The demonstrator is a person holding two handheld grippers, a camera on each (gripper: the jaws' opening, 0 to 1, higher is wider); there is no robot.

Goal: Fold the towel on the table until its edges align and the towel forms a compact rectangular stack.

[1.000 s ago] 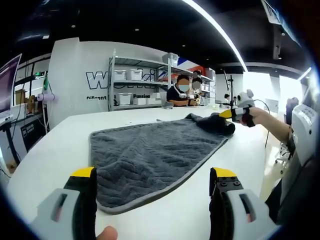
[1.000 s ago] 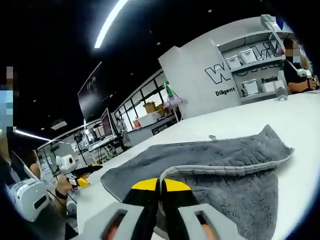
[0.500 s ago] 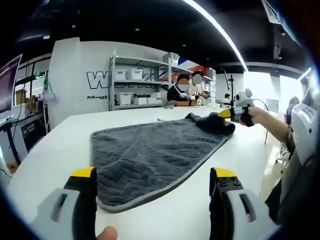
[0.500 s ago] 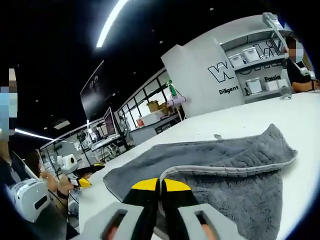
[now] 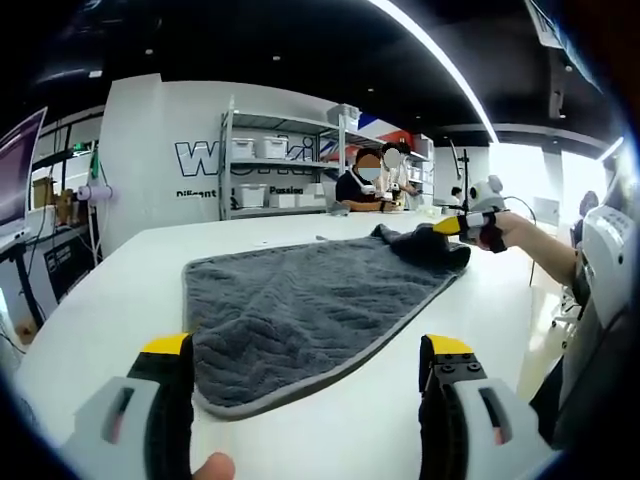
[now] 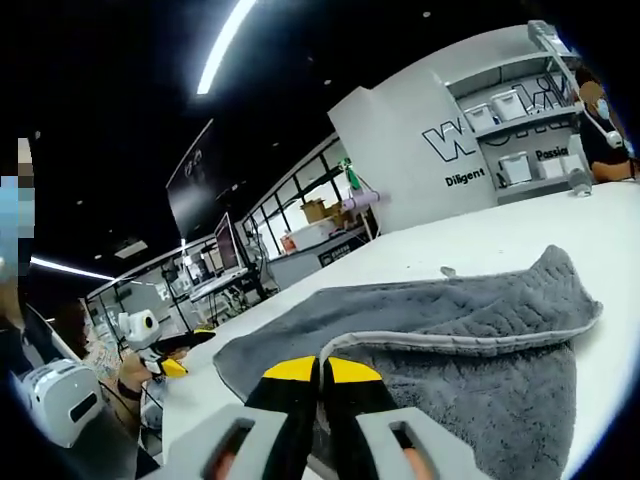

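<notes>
Grey towel spread flat on the white bench. Right hand-held gripper pinching its far right corner, lifted. Left hand-held gripper wide, empty, just short of the near edge.

Open workshop hall, dark ceiling, white furniture

A long light strip crosses the black ceiling. On the far side, a metal shelf rack with white bins stands against a white wall with dark lettering. People sit beyond the white table. Bright windows lie far right; monitors and desks line the left.
</notes>
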